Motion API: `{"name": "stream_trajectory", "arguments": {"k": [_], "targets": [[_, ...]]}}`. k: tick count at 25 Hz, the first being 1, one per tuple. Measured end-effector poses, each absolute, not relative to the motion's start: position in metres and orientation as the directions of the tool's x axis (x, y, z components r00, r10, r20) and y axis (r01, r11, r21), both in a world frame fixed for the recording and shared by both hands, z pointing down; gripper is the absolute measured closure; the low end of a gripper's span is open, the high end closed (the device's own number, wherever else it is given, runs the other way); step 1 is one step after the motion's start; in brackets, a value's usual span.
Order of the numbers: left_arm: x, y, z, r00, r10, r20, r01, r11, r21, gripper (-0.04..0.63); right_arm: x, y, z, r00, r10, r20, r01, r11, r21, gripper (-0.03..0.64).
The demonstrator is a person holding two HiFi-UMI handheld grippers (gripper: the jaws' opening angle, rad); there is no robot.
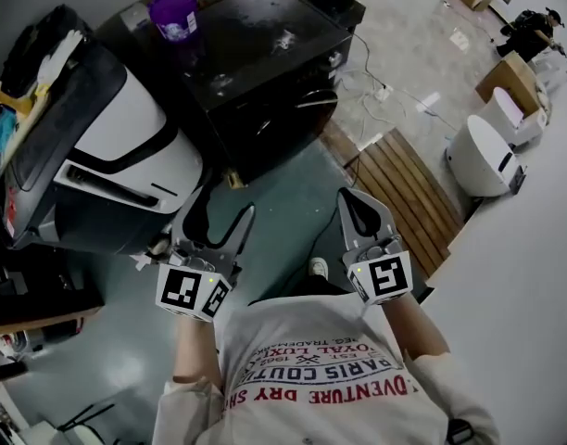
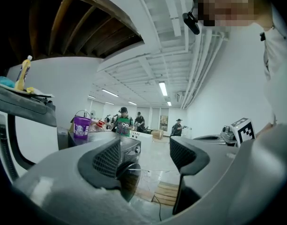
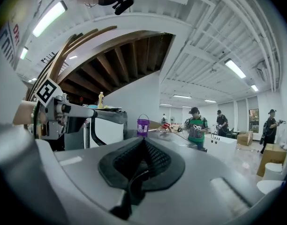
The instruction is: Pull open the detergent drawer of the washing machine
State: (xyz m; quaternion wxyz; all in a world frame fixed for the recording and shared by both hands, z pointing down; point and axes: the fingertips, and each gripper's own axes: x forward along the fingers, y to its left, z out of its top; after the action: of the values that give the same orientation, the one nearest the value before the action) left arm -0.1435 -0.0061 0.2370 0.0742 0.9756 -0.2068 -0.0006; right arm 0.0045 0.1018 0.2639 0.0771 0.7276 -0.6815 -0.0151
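A white washing machine [image 1: 126, 142] with a dark top stands at the left of the head view. A long white strip [image 1: 107, 186] runs across its front; I cannot tell whether it is the drawer. My left gripper [image 1: 220, 209] hangs just right of that front, apart from it, jaws open and empty. In the left gripper view, the left gripper [image 2: 144, 156] shows only floor between its pads. My right gripper [image 1: 358, 207] is beside it over the floor, shut on nothing. In the right gripper view, the right gripper [image 3: 142, 146] has its pads [image 3: 157, 161] pressed together.
A black machine [image 1: 265, 72] stands behind, with a purple bucket [image 1: 175, 14] on top. A wooden pallet [image 1: 404, 202] and cables lie on the floor at the right, and white appliances [image 1: 487, 156] stand beyond. People work at a bench [image 2: 122, 122] far off.
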Motion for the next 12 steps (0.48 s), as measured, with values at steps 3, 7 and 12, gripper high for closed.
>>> {"name": "stream_trajectory", "arguments": {"k": [3,7,12], "targets": [[-0.102,-0.011,0.239,0.890,-0.455,0.024,-0.453,-0.876,0.164,0.267,0.044,0.091,0.266,0.009,-0.995,0.100,-0.989,0.006,0.145,0.615],[-0.055,-0.016,0.245,0.875,-0.483,0.037,-0.482,-0.862,0.158,0.267,0.085,0.076,0.274,-0.052,-0.991,0.122,-0.988,0.069,0.141,0.615],[-0.035,-0.031,0.264,0.845,-0.532,0.049,-0.529,-0.819,0.221,0.267,0.110,0.049,0.289,-0.116,-0.981,0.156,-0.983,0.136,0.125,0.615]]}}
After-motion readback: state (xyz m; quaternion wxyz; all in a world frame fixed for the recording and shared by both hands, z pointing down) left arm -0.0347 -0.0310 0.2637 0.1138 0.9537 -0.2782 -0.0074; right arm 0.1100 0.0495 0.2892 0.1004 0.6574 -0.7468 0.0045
